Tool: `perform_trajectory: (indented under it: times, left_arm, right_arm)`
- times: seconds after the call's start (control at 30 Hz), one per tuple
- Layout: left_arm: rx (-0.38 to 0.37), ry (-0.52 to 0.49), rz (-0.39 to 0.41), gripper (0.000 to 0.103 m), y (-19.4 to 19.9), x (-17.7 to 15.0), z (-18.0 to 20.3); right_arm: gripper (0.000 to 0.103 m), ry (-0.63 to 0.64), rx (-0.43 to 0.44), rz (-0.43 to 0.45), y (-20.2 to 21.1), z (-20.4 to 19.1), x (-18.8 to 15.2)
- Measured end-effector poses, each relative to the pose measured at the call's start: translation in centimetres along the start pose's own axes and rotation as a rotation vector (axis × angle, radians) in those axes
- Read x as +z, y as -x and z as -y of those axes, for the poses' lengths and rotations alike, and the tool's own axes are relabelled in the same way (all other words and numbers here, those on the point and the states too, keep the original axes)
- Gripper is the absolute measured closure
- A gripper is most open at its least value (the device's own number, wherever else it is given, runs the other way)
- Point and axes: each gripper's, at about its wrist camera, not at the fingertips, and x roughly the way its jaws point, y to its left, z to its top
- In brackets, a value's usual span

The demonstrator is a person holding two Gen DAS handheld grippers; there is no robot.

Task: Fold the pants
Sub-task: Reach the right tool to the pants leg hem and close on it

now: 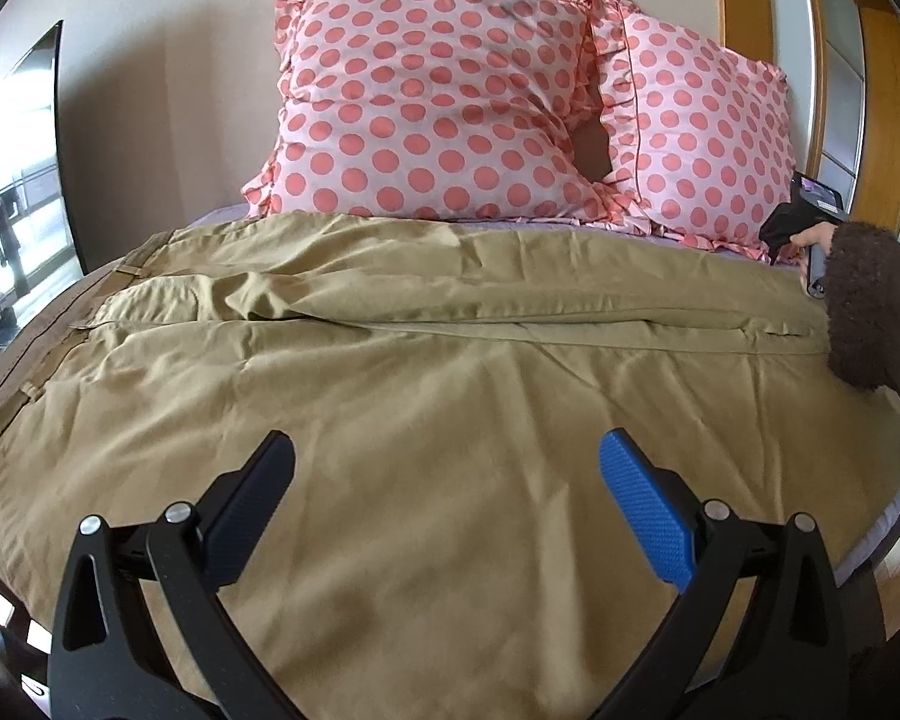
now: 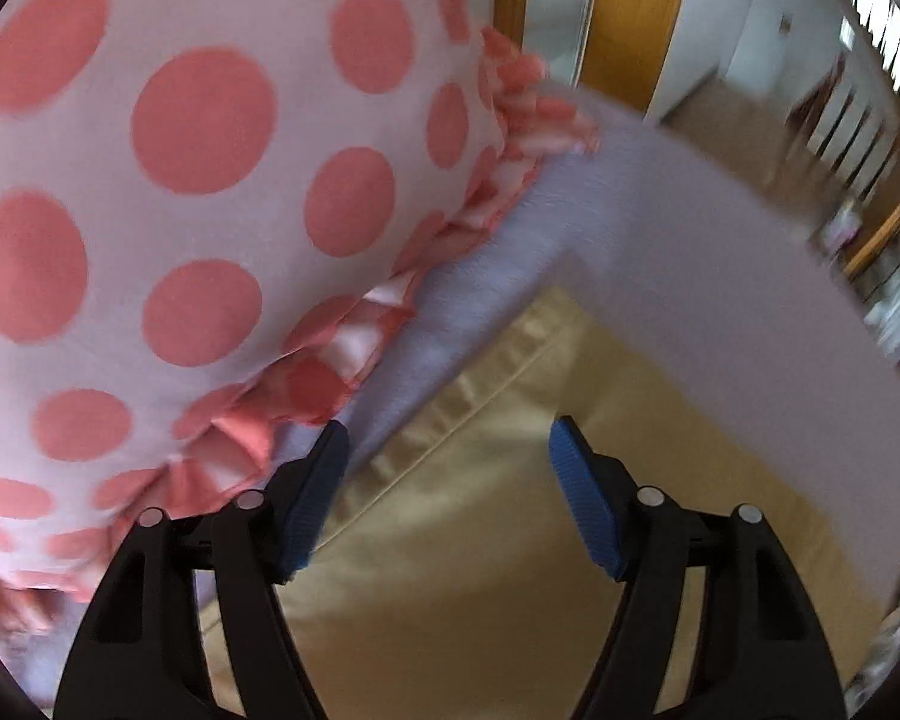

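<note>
Tan pants (image 1: 426, 348) lie spread flat across the bed, waistband at the left, legs running to the right. My left gripper (image 1: 447, 462) is open and empty, just above the near pant leg. My right gripper (image 2: 450, 450) is open and empty above the hem corner of the pants (image 2: 510, 480), close to a pillow. In the left wrist view the right gripper's body (image 1: 804, 222) shows at the far right, held by a hand in a brown fuzzy sleeve; its fingers are hidden there.
Two pink pillows with coral dots (image 1: 426, 102) (image 1: 702, 138) lean on the wall behind the pants; one fills the left of the right wrist view (image 2: 180, 210). The lavender bed sheet (image 2: 690, 252) ends at the bed's right edge. Wooden door frames (image 1: 744, 0) stand at right.
</note>
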Motion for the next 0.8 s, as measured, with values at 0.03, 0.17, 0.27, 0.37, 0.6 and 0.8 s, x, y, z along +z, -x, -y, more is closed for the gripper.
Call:
perform_trajectory:
  times: [0.03,0.17,0.27,0.37,0.6,0.8]
  left_arm:
    - [-0.003,-0.002,-0.003,0.002,-0.2,0.0,0.0]
    - [-0.021,0.008,-0.001,0.002,-0.4,0.0,-0.2]
    - [-0.044,0.023,-0.001,0.002,-0.3,0.1,-0.4]
    - [-0.05,0.047,0.005,0.002,0.3,0.2,-0.9]
    - [-0.035,0.107,0.064,0.002,2.3,0.3,-3.0]
    - [-0.015,0.135,0.141,0.002,3.7,2.6,-4.8]
  right_arm:
    - [0.038,0.006,0.014,0.02,0.0,0.1,-0.3]
    - [0.073,0.031,0.064,0.121,0.5,1.8,-1.8]
    - [0.091,-0.014,0.123,0.133,0.5,3.6,-1.9]
    - [0.098,-0.129,0.293,0.125,0.3,6.9,-1.9]
    - [0.099,-0.215,0.692,0.264,9.7,18.6,-9.5]
    - [0.098,-0.269,0.729,0.148,10.7,25.5,-19.0]
